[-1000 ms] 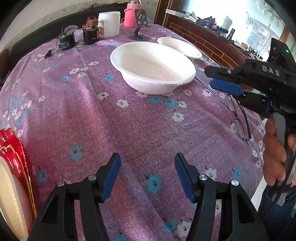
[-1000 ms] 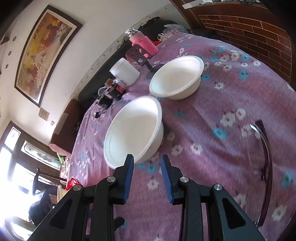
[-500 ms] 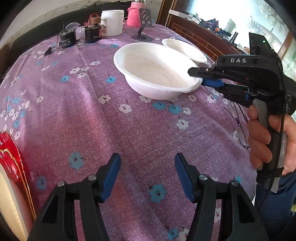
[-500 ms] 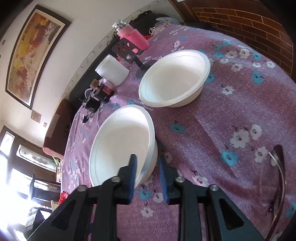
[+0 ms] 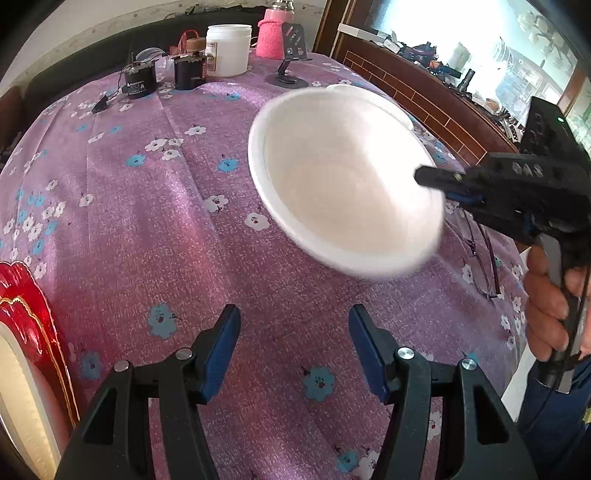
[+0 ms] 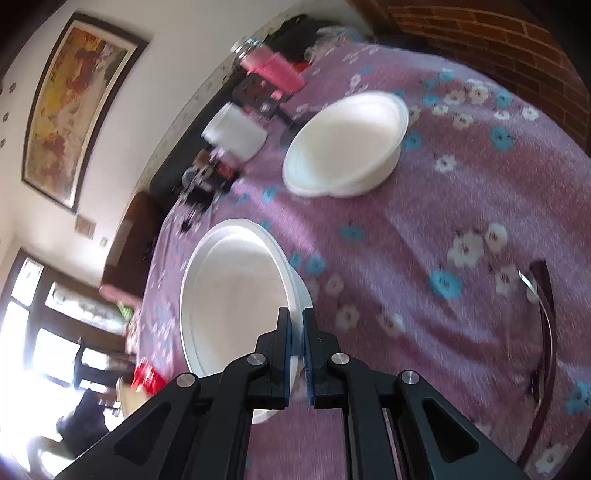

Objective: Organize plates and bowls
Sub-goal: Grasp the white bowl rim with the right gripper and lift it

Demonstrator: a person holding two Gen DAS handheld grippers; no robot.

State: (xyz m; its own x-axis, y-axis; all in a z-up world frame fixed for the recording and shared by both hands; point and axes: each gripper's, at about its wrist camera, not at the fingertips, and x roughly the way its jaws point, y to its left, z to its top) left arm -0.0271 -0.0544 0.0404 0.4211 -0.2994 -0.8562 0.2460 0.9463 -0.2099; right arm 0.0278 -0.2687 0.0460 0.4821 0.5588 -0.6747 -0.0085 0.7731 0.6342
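Two white bowls are on a purple flowered tablecloth. My right gripper [image 6: 295,317] has the nearer bowl [image 6: 236,295] by its rim. Its jaws are closing, and the pads press the rim from both sides. In the left wrist view that bowl [image 5: 343,184] hangs tilted above the cloth, with the right gripper [image 5: 424,177] at its right edge and a hand on the handle. The second bowl [image 6: 347,144] stands farther back. In the left wrist view this second bowl [image 5: 369,96] is mostly hidden. My left gripper [image 5: 293,321] is open over bare cloth, with nothing between its fingers.
A red and gold plate [image 5: 22,332] lies at the left edge. Eyeglasses [image 5: 480,251] lie on the cloth at the right. At the back stand a white jar [image 5: 227,50], a pink bottle [image 5: 269,33], a phone stand [image 5: 290,55] and small black motors [image 5: 138,79].
My right gripper came in from the right, shut on the nearer bowl's rim, then raised and tipped the bowl. My left gripper stayed as it was.
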